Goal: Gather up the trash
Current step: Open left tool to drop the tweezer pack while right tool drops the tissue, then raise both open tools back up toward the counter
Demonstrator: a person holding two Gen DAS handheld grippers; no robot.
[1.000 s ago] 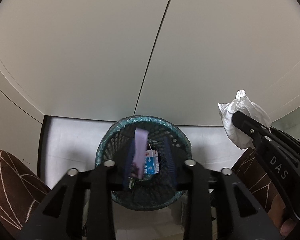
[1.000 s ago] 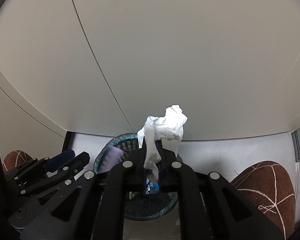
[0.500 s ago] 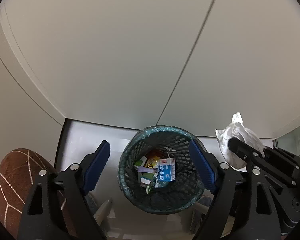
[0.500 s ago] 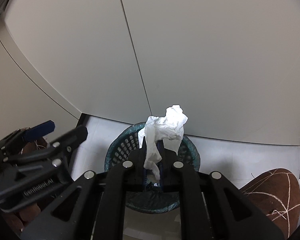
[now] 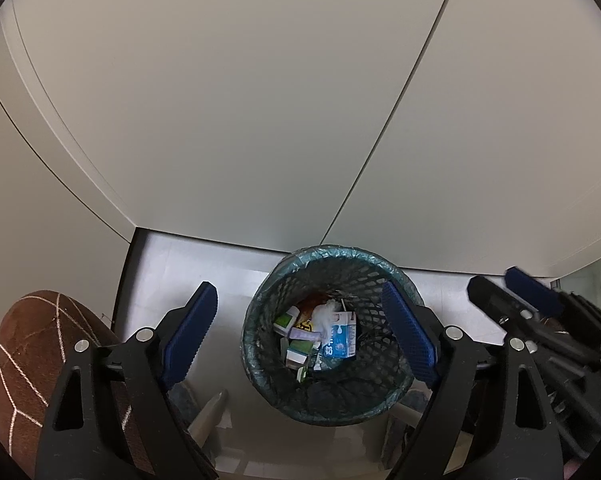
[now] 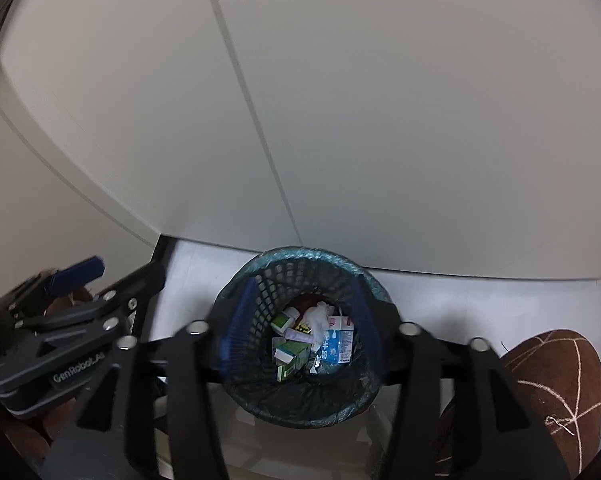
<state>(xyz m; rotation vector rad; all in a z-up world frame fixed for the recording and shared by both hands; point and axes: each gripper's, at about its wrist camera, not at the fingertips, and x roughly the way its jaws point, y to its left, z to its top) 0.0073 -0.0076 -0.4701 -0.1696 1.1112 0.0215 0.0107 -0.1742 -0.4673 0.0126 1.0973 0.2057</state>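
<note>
Right claw (image 6: 304, 328) had let go, now spread empty; tissue (image 6: 316, 320) had dropped into the bin (image 6: 296, 408), on the cartons (image 6: 340, 346). Left claw (image 5: 300, 344) stayed spread, empty, over the bin.

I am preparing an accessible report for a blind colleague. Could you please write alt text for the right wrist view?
The open right gripper hangs above a dark mesh wastebasket with a green liner; inside lie a crumpled white tissue, a blue milk carton and small green boxes. The left gripper is at left, a brown cushion at right.
</note>
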